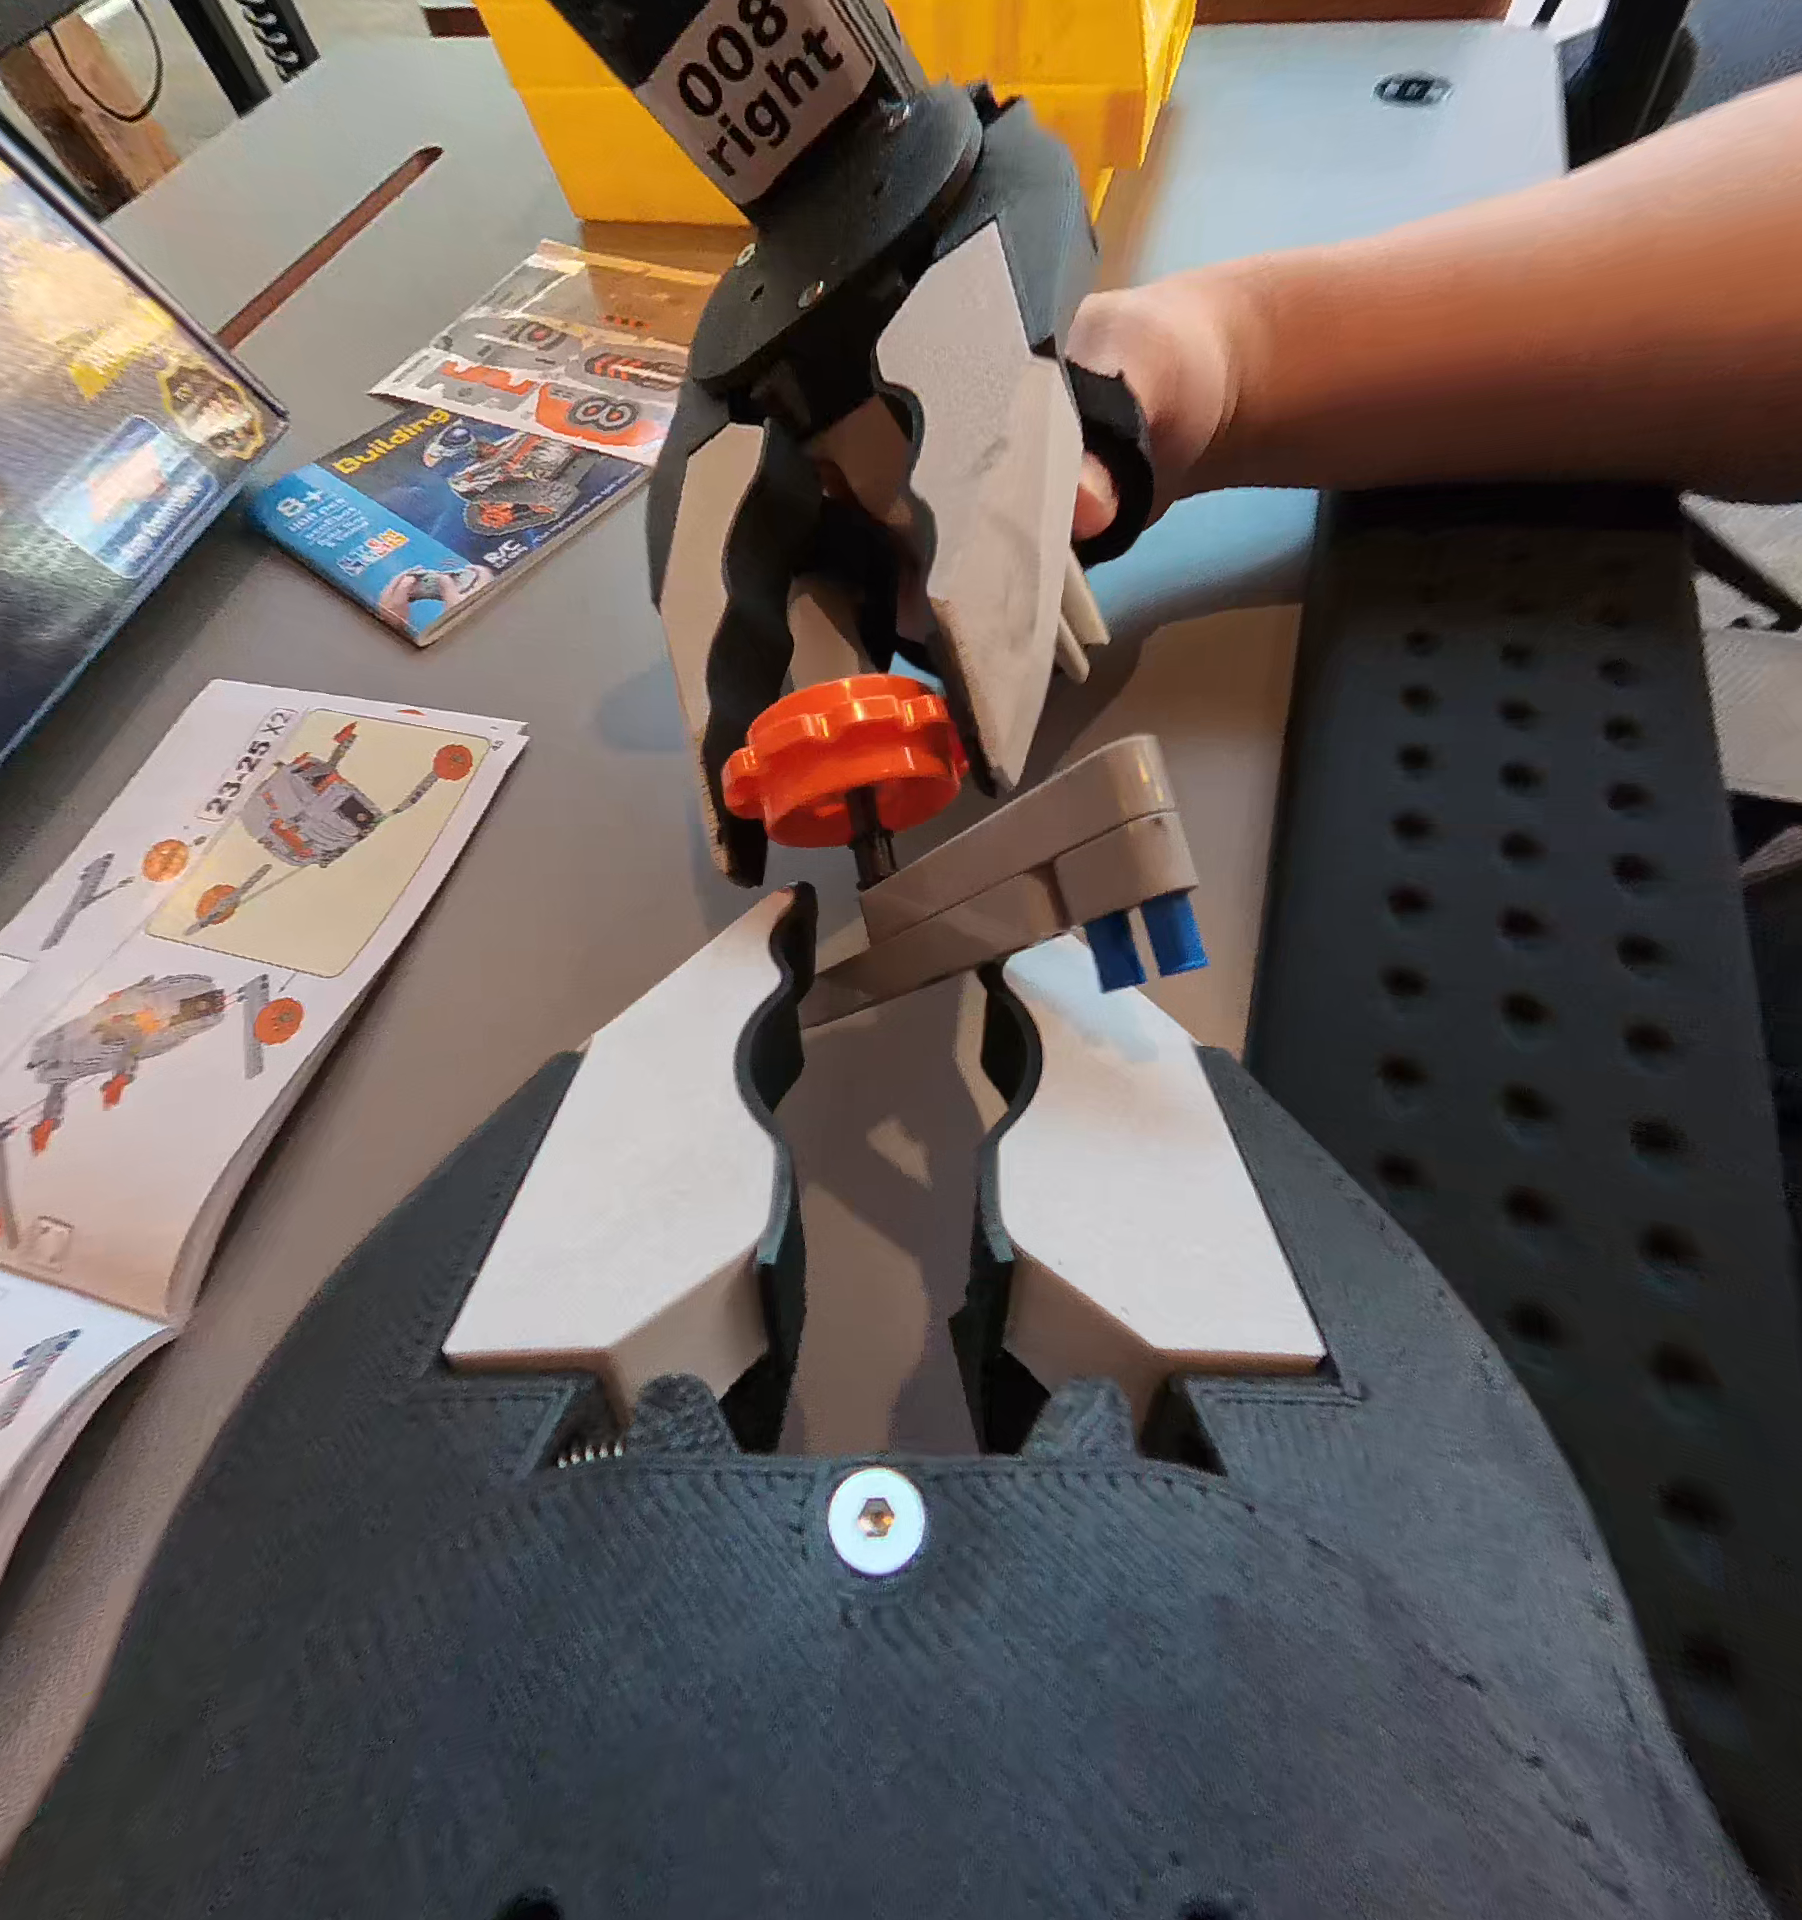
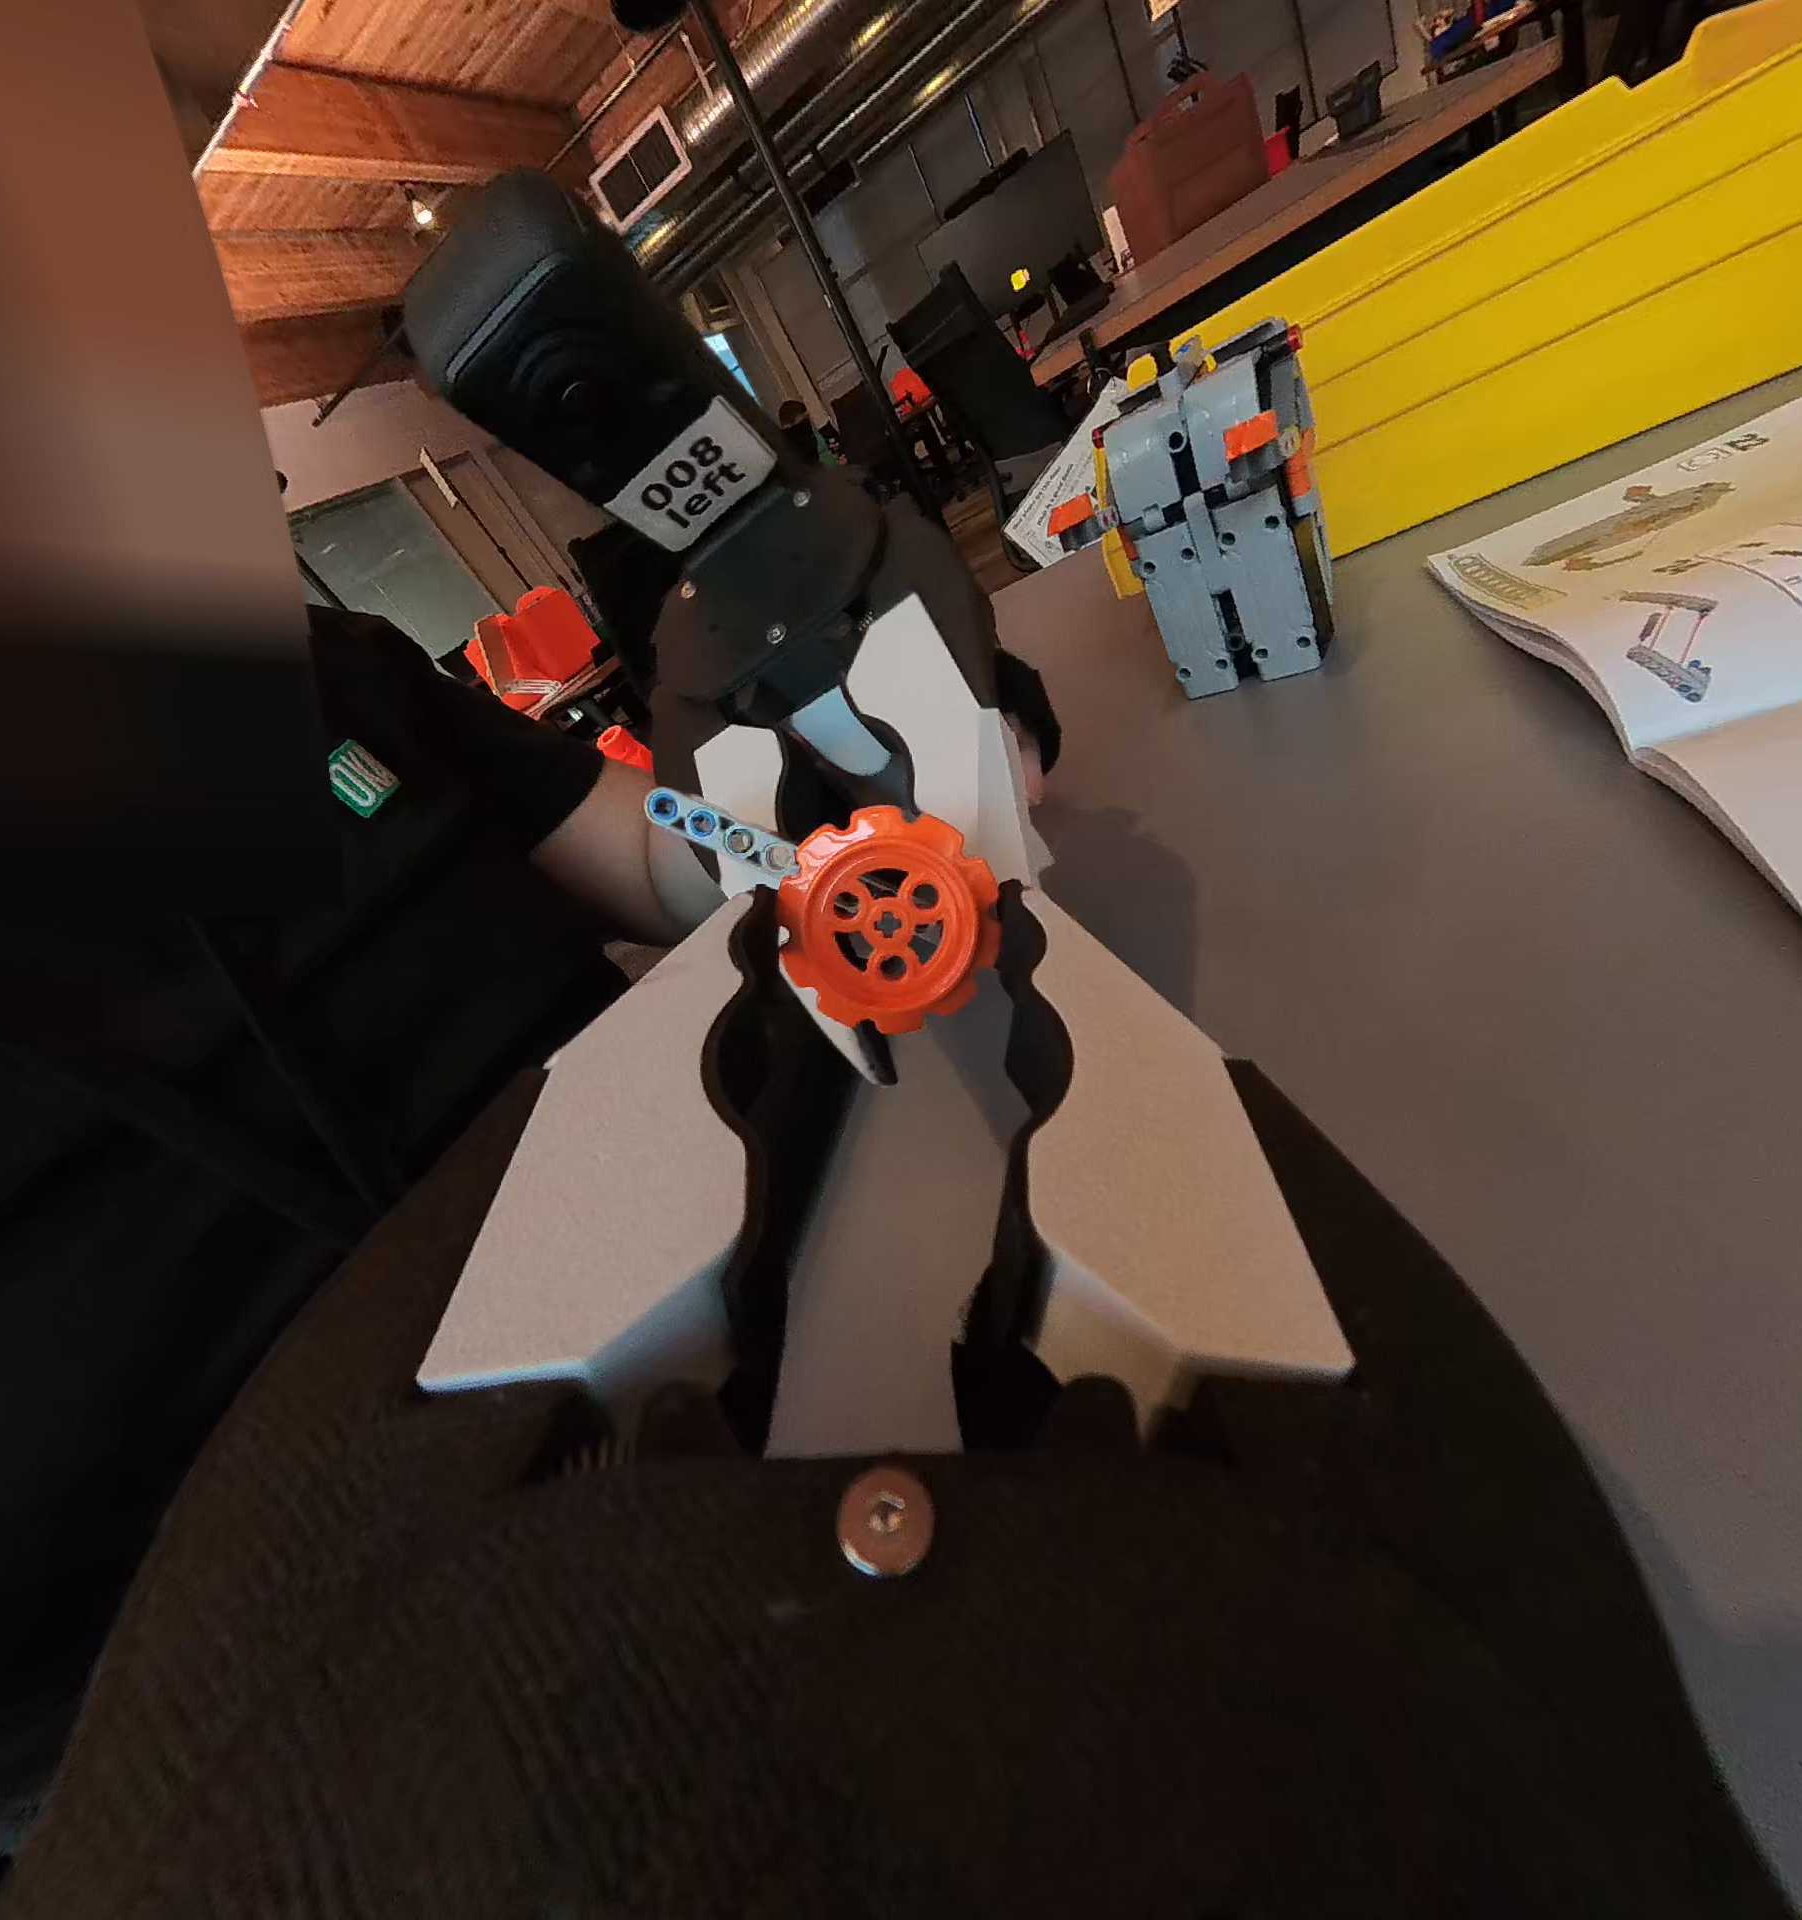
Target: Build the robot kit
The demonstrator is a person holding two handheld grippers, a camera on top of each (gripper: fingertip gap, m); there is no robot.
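My left gripper is shut on the lower end of a grey brick beam, held above the grey table. The beam carries two blue pins at its far end. A black axle stands up from the beam into an orange toothed wheel. My right gripper comes down from above and is shut on the wheel's rim. In the right wrist view the wheel sits between my right gripper's fingertips, with the beam and the left gripper's body behind it.
An open instruction booklet lies at the left and shows in the right wrist view. A small booklet, a sticker sheet, a yellow bin, a part-built grey model and a black perforated panel are around. My left and right fingertips are right by each other.
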